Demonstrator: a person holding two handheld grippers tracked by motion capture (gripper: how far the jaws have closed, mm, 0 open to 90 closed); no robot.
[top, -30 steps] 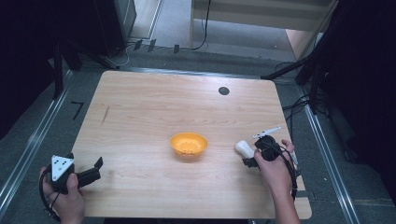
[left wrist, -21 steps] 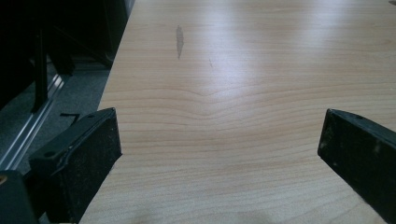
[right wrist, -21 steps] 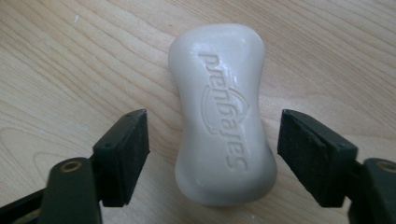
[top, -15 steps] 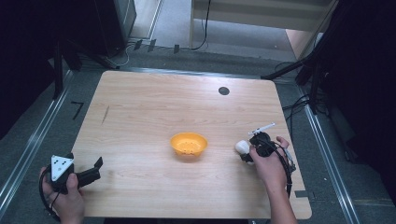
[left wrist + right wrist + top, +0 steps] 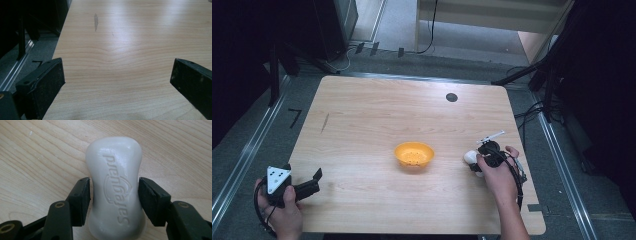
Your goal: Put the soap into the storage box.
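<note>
A white bar of soap with raised lettering lies on the wooden table, right of an orange bowl. My right gripper has a jaw pressed against each side of the bar's narrow waist, so it is shut on it. From above, the soap pokes out left of the right gripper and the hand holding it. My left gripper rests at the table's near left corner. Its jaws stand wide open over bare wood.
A black round grommet sits in the tabletop at the far right. A dark streak marks the wood at the left. The table's left edge drops to grey floor with metal rails.
The right gripper has slid left along the soap, and its jaws now sit at the bar's waist. The soap, bowl and left gripper have hardly moved.
</note>
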